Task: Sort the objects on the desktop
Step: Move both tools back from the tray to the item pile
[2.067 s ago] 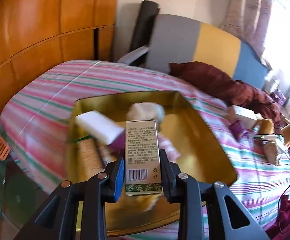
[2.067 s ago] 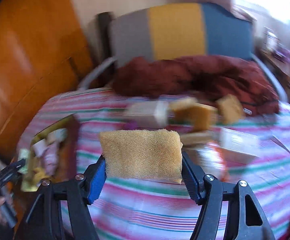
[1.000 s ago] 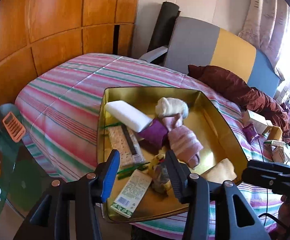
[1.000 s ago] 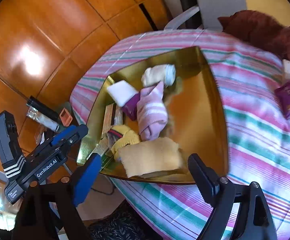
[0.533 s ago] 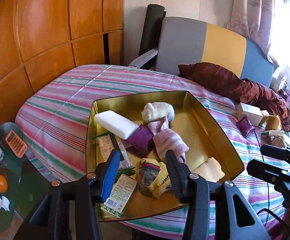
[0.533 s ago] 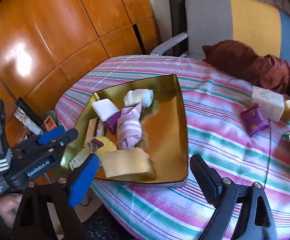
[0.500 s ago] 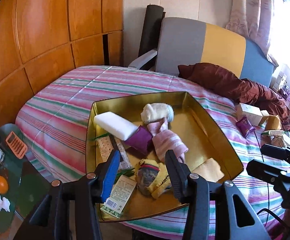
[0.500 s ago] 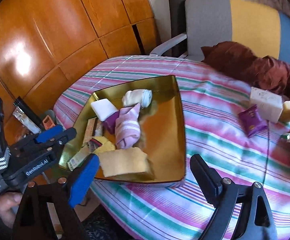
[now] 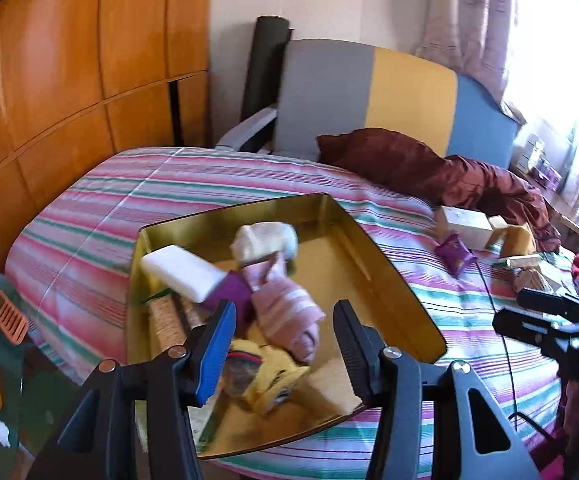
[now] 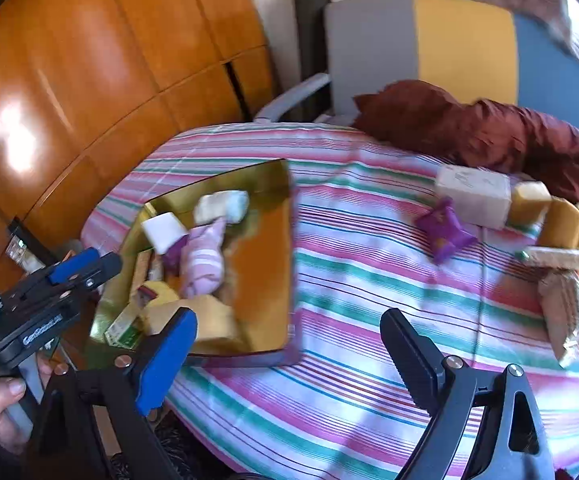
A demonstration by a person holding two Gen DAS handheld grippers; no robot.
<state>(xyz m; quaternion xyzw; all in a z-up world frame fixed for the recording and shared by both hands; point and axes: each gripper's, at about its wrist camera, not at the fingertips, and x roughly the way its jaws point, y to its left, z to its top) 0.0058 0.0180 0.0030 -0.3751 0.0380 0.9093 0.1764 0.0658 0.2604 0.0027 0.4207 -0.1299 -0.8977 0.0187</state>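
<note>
A gold tray (image 9: 385,268) (image 10: 277,184) lies on the striped cloth and holds a pink sock (image 9: 285,312) (image 10: 203,260), a white block (image 9: 181,268), a cream roll (image 9: 263,240), a yellow sponge (image 10: 205,316) and a green-and-white box (image 10: 123,326). My left gripper (image 9: 285,344) is open and empty above the tray's near end. My right gripper (image 10: 289,340) is open and empty over the cloth at the tray's right edge. A purple packet (image 10: 443,232), a cream box (image 10: 473,194) and yellow sponges (image 10: 561,220) lie loose to the right.
A dark red cloth (image 9: 429,168) lies at the back by a grey, yellow and blue chair back (image 9: 369,96). Wooden panels (image 9: 69,80) stand on the left. A wrapped biscuit pack (image 10: 569,312) lies at the far right.
Both grippers let go of their loads into the tray: the left dropped the box, the right the yellow sponge. Both now stand open, and the right has swung rightwards towards the loose objects.
</note>
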